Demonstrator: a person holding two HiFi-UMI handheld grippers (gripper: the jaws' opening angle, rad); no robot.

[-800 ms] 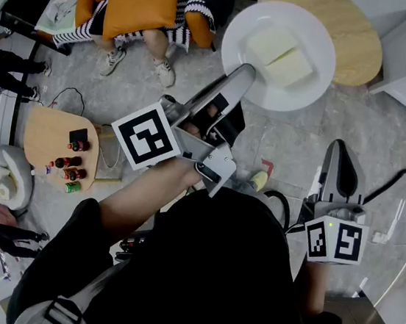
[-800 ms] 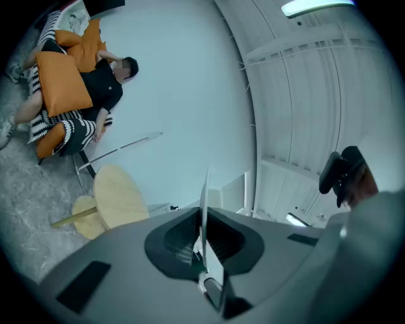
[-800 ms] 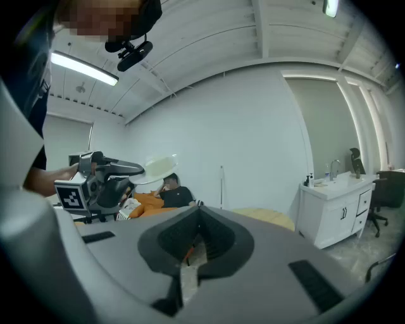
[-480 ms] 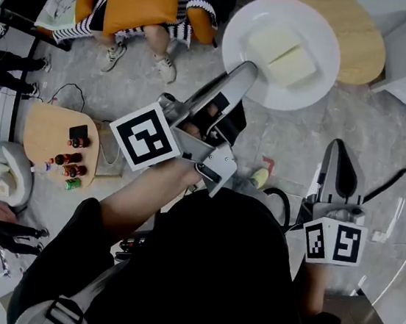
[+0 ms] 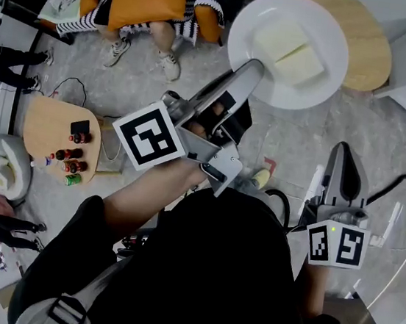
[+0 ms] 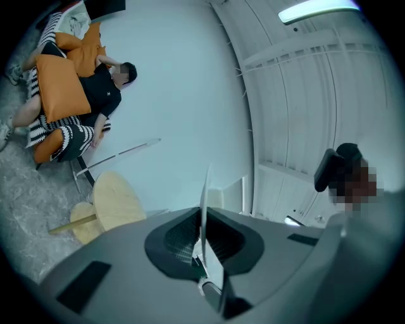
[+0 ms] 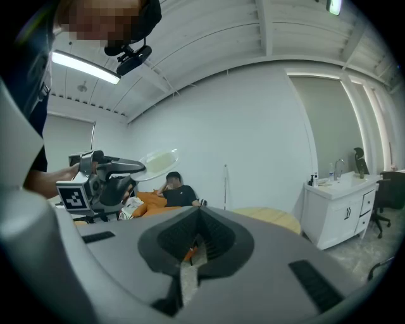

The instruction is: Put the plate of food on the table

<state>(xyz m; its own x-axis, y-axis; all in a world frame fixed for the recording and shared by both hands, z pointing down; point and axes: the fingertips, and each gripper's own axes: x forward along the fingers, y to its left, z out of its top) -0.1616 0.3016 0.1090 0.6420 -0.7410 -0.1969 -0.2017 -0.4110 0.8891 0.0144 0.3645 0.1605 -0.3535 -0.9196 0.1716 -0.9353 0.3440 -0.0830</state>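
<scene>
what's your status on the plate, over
Left gripper shut on plate rim, food aboard, held aloft. Right gripper shut, empty. Plate not yet on round wooden table; nothing seen in its path.

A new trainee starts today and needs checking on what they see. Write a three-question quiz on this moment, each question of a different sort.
1. True or false: the left gripper is shut on the rim of the plate.
2. What lies on the plate? A) pale slabs of food B) red fruit C) nothing
3. Short answer: does the plate rest on the round wooden table?

Key: 1 true. 2 A. 3 No. The right gripper view shows it held in the air, above the tabletop.
</scene>
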